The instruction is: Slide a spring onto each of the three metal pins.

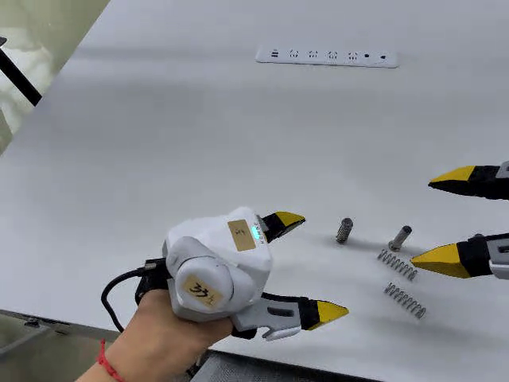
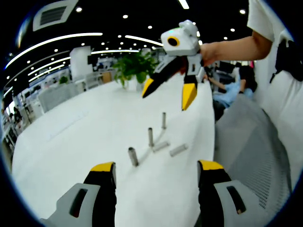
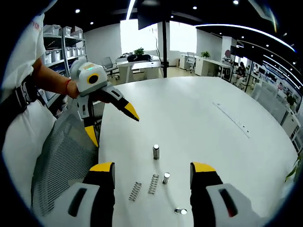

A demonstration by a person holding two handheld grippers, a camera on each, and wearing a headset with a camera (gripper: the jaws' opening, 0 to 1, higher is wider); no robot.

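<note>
One broad white tabletop carries all the parts. A hand, with a red cord at the wrist, holds the white-bodied left gripper low over the near edge in the head view. Its black jaws with yellow tips stand wide apart with nothing between them. The right gripper comes in from the right edge of that view, and its yellow-tipped jaws are likewise spread wide and empty over the table. In the left gripper view the right gripper shows across the table above the parts, held by a bare forearm. In the right gripper view the left one shows at the table's far edge.

A long white power strip lies flat far back, well apart from everything else.

Two loose silver coil springs lie on their sides between the two grippers. The first spring is just beside the right gripper's lower jaw tip. The second spring lies nearer the table edge, roughly parallel to the first, near it but apart.

Three short metal pins stand on the table. The sprung pin, nearest the left gripper, already wears a spring around its shaft. The bare pin stands just beside the end of the first spring. The third pin, also bare, shows in the right gripper view, close in between that gripper's own jaws. In the left gripper view the three pins stand in a row, too blurred for detail.
</note>
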